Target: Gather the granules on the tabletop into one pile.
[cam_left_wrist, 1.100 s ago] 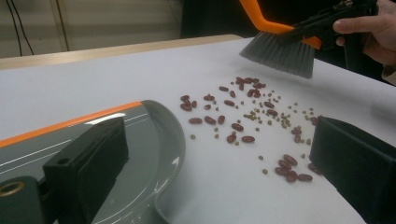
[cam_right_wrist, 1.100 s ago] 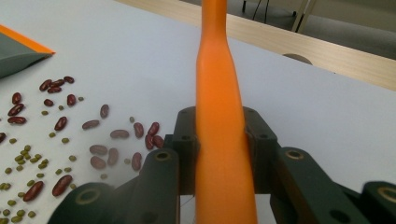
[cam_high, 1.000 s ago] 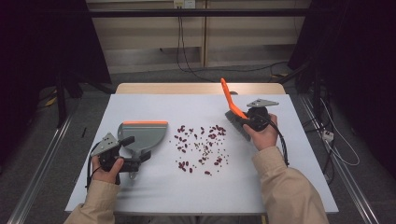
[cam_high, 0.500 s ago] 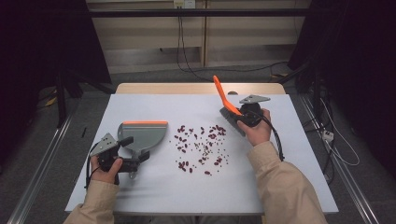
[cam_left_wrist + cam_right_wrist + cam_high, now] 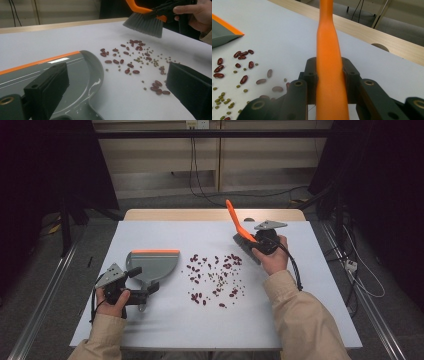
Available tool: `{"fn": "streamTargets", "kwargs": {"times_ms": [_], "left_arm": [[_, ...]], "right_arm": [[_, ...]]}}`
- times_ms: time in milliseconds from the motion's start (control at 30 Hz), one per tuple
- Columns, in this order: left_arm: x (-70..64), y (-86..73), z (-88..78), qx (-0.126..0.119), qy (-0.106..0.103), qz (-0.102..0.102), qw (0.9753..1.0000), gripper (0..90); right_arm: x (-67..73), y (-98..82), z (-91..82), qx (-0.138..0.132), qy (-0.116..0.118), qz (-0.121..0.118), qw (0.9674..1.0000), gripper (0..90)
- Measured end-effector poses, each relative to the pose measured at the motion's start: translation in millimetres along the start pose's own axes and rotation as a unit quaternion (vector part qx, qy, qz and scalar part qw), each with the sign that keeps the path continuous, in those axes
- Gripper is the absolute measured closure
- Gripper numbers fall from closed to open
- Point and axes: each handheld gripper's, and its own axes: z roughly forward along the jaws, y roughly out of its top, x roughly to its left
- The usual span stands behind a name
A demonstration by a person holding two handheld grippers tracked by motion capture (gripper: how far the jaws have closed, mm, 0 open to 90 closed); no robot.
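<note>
A: Where's the left gripper (image 5: 145, 290)?
B: Low at the table's near left, held in the left hand (image 5: 114, 300), forearm coming in from the bottom edge. Its jaws stand wide apart.

A: And the right gripper (image 5: 250, 240)?
B: Farther out on the right, raised in the right hand (image 5: 272, 257), jaws pressed against an orange brush handle (image 5: 329, 75) on both sides

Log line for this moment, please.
right gripper: shut on brush, lifted past beans | left gripper: open, at dustpan | beans unswept
</note>
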Motion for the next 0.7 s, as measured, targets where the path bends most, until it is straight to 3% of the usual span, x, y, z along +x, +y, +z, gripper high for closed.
{"fn": "streamTargets", "kwargs": {"times_ms": [433, 700], "left_arm": [[1.4, -1.4, -0.1, 0.002, 0.002, -0.002, 1.0, 4.5], [2.7, 0.6, 3.3, -0.003, 0.0, -0.006, 1.0, 4.5]], "right_arm": [[1.6, 2.4, 5.2, -0.002, 0.006, -0.014, 0.9999, 71.5], [-2.3, 6.2, 12.4, -0.004, -0.01, -0.036, 0.9993, 71.5]]}}
